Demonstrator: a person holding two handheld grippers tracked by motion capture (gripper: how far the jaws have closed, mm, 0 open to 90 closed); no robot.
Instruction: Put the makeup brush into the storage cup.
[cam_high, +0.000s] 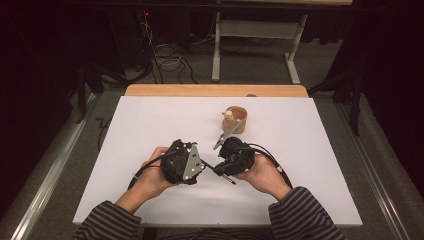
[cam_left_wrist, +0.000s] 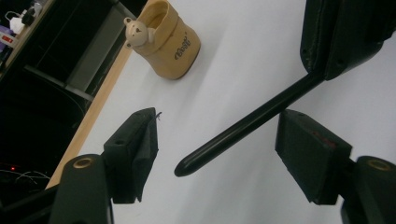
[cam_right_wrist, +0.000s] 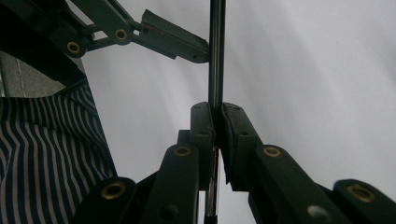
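My right gripper (cam_high: 220, 170) (cam_right_wrist: 215, 109) is shut on a thin black pen (cam_right_wrist: 216, 56) near the table's middle front, and the pen runs straight up between its pads. In the left gripper view the pen's rounded end (cam_left_wrist: 243, 126) reaches in between the jaws of my left gripper (cam_left_wrist: 215, 149) (cam_high: 203, 163), which stand wide apart, the pads clear of it. The two grippers face each other closely. A tan pen holder (cam_high: 236, 120) (cam_left_wrist: 170, 44) with a small bear figure (cam_left_wrist: 136, 31) on its rim stands upright behind them.
A white sheet (cam_high: 150, 125) covers the table, with a wooden edge (cam_high: 215, 90) at the far side. Striped sleeves (cam_high: 305, 215) come in from the bottom. Beyond the table are dark floor, cables (cam_high: 165, 60) and a metal frame (cam_high: 255, 30).
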